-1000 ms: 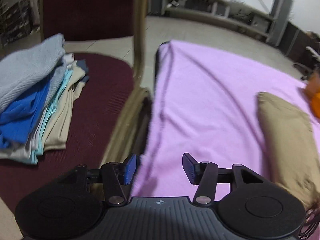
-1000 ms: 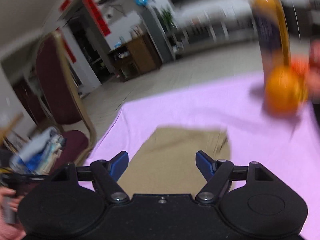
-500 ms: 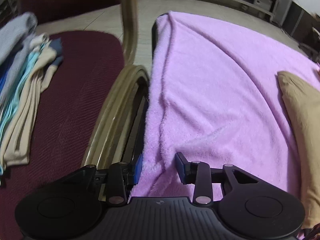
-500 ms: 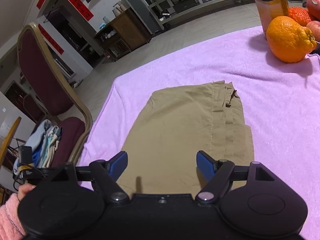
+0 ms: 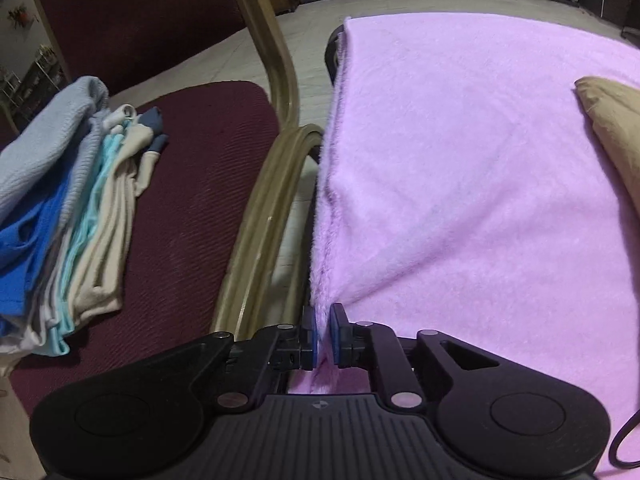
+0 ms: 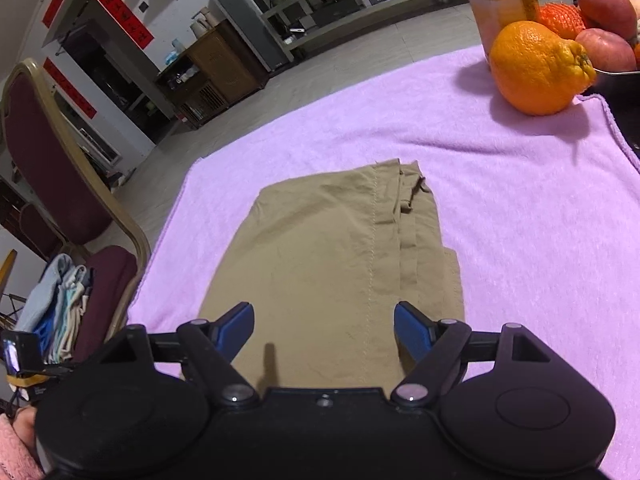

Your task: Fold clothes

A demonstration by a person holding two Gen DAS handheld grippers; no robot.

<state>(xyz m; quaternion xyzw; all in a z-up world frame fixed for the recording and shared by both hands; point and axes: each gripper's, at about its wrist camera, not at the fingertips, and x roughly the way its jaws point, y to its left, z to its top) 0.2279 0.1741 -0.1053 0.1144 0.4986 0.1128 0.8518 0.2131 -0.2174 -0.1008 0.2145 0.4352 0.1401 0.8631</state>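
Observation:
A folded tan garment (image 6: pixel 340 264) lies flat on the pink fleece table cover (image 6: pixel 540 240); its edge shows at the right of the left wrist view (image 5: pixel 616 128). My right gripper (image 6: pixel 324 326) is open just above the garment's near end, holding nothing. My left gripper (image 5: pixel 323 336) is shut on the left edge of the pink cover (image 5: pixel 460 168), pinching a ridge of it beside the chair. A stack of folded clothes (image 5: pixel 60 208) sits on the dark red chair seat (image 5: pixel 188 216).
The chair's gold frame (image 5: pixel 272 184) stands tight against the table's left edge. An orange (image 6: pixel 540 68), apples and a bottle (image 6: pixel 500 0) stand at the cover's far right corner. Shelving and cabinets line the far wall.
My left gripper moved down to the cover's left edge and closed on it. My right gripper steadied and stayed open over the tan garment.

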